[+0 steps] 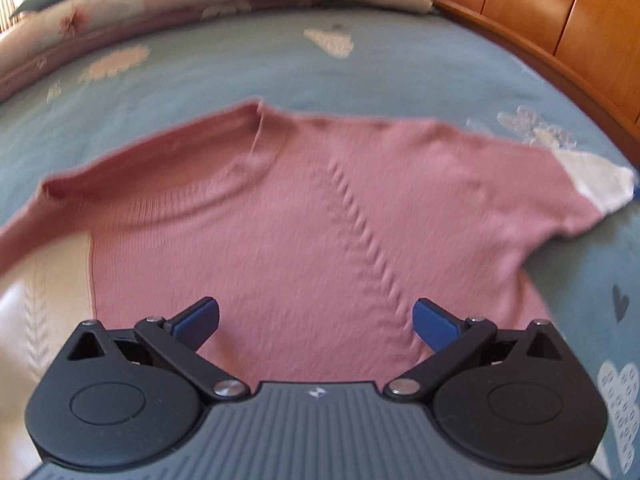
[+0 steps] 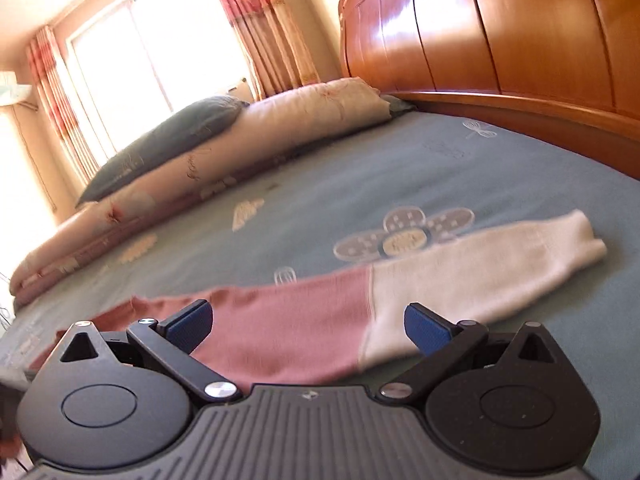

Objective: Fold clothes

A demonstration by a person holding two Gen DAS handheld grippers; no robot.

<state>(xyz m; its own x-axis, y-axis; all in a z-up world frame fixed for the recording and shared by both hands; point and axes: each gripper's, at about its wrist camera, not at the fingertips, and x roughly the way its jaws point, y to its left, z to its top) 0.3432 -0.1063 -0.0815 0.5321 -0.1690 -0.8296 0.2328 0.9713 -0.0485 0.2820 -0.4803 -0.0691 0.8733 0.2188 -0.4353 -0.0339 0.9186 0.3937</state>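
Pink sweater (image 1: 320, 216), flat on bedspread (image 1: 240, 68). Left gripper (image 1: 316, 322), right gripper (image 2: 308, 328): jaws spread, empty. Advice: pinch cream sleeve (image 2: 480, 256), fold across sweater body.

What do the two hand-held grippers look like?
The left hand-held gripper and right hand-held gripper look alike: two black round housings, black link arms with silver rivets, blue pads on the fingertips, and a grey ribbed body with a small logo. No cables or sleeves show.

Open bed (image 1: 248, 64) all round the sweater (image 1: 320, 208), free passage there. Pillows (image 2: 224, 148) wall off the far side, headboard (image 2: 500, 28) blocks the right; the sleeve (image 2: 480, 256) seems to lie flat, though it's blurred.
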